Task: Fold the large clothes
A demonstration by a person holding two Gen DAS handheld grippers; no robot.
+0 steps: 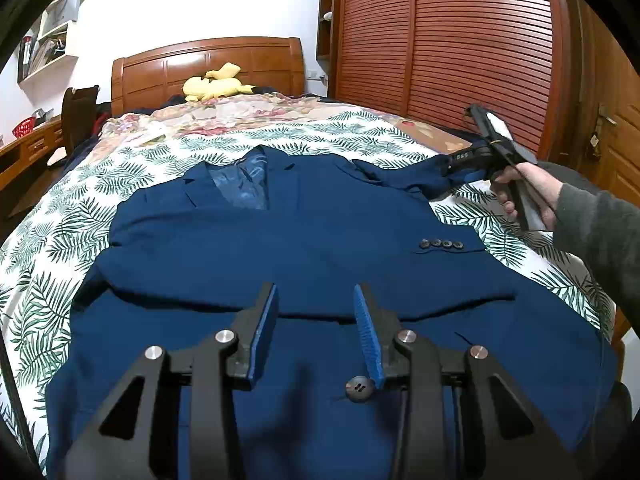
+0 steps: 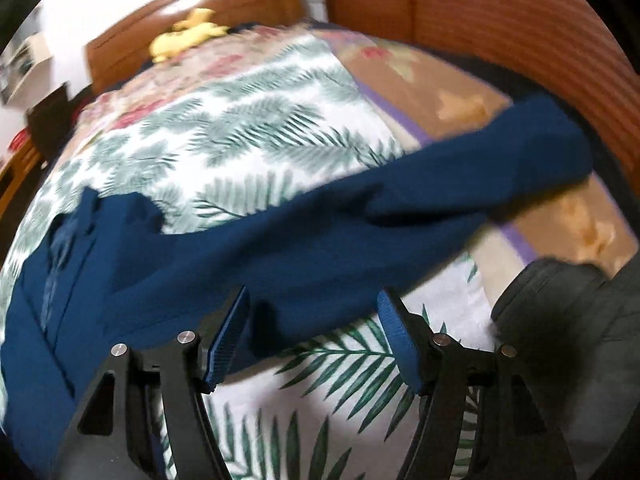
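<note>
Nearest the left wrist camera we find the left gripper (image 1: 316,320), its jaws spread and holding nothing, poised above the lower front of the blue suit jacket (image 1: 280,240). A dark button (image 1: 359,389) sits just beside the right-hand blue pad. We note the jacket lies face up on the bed (image 1: 120,176), spread over a leaf-print cover, collar toward the wooden headboard (image 1: 208,68). One sleeve is folded across the front, its four cuff buttons (image 1: 441,244) showing. The other sleeve (image 1: 400,176) extends to the right, where the right gripper (image 1: 452,168) meets its end; from this view we cannot tell whether cloth is caught there.

In the right wrist view, which is blurred, we record the right gripper (image 2: 316,320) with jaws spread wide, the sleeve (image 2: 360,232) lying across and between them, not pinched. A yellow plush toy (image 1: 218,84) rests by the headboard. A slatted wooden wardrobe (image 1: 460,40) stands beyond the bed.
</note>
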